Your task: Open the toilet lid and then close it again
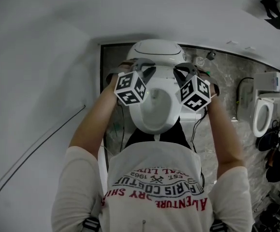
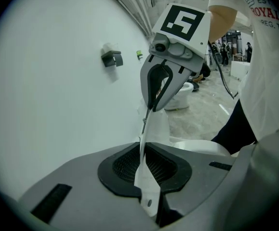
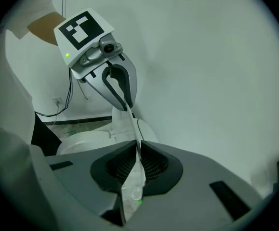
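Left claw (image 2: 143, 150) and right claw (image 3: 138, 150) clamped on the toilet lid (image 2: 154, 126) edges; I'd guess stiff, light, slippery plastic.

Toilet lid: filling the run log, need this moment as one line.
toilet lid: raised off bowl | left tool: shut on lid edge | right tool: shut on lid edge
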Demonstrator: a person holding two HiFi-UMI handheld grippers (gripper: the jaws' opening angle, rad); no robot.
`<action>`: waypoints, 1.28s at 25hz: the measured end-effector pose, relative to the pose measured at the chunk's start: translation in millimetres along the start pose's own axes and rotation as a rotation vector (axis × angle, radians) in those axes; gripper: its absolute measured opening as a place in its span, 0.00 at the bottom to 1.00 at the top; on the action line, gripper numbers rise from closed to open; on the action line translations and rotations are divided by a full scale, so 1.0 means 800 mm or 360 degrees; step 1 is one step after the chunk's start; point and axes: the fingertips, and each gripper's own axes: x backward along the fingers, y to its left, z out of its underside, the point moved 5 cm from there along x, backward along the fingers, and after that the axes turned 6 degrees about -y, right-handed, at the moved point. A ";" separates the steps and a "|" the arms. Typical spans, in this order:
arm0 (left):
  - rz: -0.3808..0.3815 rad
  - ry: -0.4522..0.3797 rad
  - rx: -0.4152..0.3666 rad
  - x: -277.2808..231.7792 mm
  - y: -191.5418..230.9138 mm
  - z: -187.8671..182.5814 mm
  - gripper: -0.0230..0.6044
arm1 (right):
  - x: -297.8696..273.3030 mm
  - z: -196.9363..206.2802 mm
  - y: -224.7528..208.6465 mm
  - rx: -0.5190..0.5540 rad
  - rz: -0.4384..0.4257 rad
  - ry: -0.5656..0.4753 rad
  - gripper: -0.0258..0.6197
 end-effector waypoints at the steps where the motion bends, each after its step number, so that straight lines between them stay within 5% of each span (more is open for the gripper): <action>1: 0.0008 -0.0007 0.0008 0.004 -0.007 -0.001 0.11 | 0.004 0.001 0.007 0.0003 -0.0016 0.0006 0.07; 13: -0.0009 -0.0099 0.0021 0.038 -0.100 -0.002 0.10 | 0.038 0.011 0.096 0.0097 -0.0068 0.0086 0.07; 32: -0.0152 -0.0041 0.0051 0.061 -0.253 0.008 0.12 | 0.071 0.060 0.247 0.0325 0.0068 0.0027 0.07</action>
